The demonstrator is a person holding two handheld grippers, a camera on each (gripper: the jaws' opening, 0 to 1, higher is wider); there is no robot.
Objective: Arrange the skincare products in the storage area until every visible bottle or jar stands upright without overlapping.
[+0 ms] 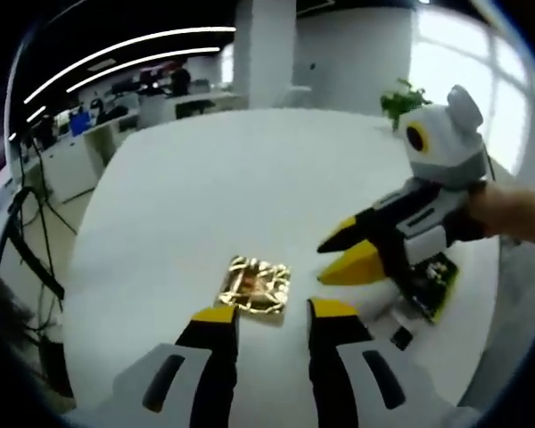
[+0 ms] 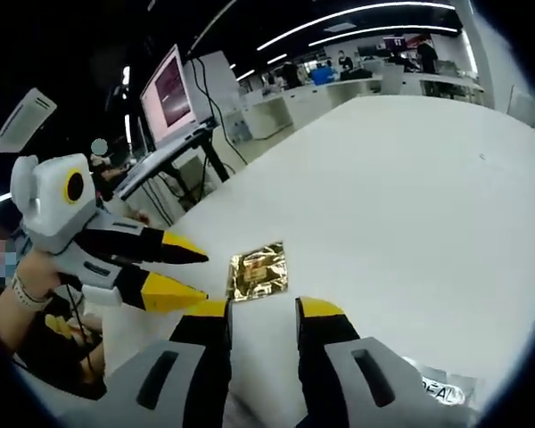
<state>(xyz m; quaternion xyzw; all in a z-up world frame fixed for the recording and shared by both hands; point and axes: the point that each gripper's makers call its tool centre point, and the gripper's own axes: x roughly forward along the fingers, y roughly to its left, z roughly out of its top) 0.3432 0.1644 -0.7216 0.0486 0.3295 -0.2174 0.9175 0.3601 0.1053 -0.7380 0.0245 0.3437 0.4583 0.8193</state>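
A shiny gold foil sachet [image 1: 256, 285] lies flat on the white table [image 1: 250, 178], just ahead of my left gripper [image 1: 266, 314], which is open with nothing between its jaws. My right gripper [image 1: 332, 259] reaches in from the right, open, its yellow tips a little to the right of the sachet. In the right gripper view the same sachet [image 2: 259, 270] lies just beyond my right gripper [image 2: 261, 309], and my left gripper [image 2: 196, 272] comes in from the left, held by a hand, its tips close to the sachet's left edge.
A flat green and black packet [image 1: 428, 285] lies on the table under the right gripper. A clear wrapper with lettering [image 2: 446, 385] sits at the near right. A small green plant [image 1: 401, 98] stands at the far edge. Desks and a monitor [image 2: 169, 89] lie beyond.
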